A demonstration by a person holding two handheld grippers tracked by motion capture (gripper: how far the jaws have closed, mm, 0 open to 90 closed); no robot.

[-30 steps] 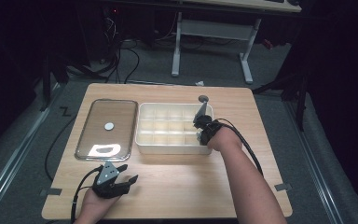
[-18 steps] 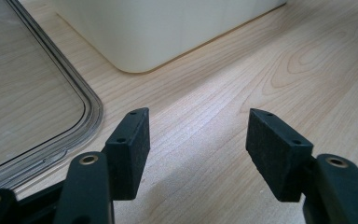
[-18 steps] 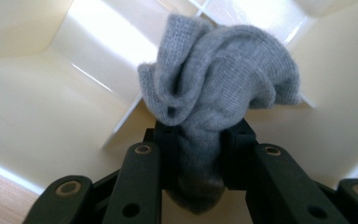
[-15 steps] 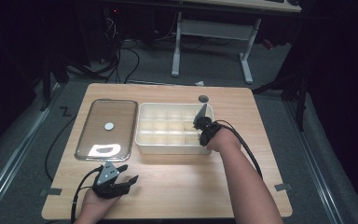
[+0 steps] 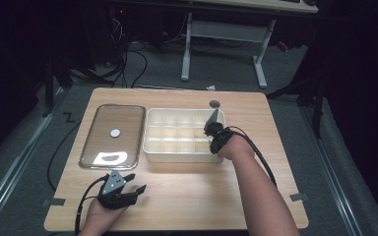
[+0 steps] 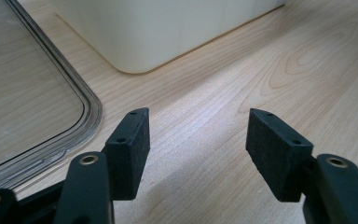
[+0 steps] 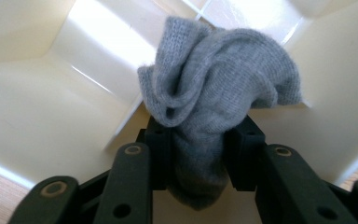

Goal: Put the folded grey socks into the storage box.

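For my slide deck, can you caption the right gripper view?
Right gripper holds a bunched grey sock over the cream divided box.

No readable text, labels or nos. anywhere, maybe too dim/small to make out

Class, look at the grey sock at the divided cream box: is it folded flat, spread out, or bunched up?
Bunched up. The grey sock sits crumpled in folds between the right gripper jaws, above a compartment of the cream box.

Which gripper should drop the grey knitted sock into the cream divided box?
Right. The right gripper already has the grey knitted sock between its jaws, which have just been opening, over the cream divided plastic box. The left gripper sits open on the wooden table.
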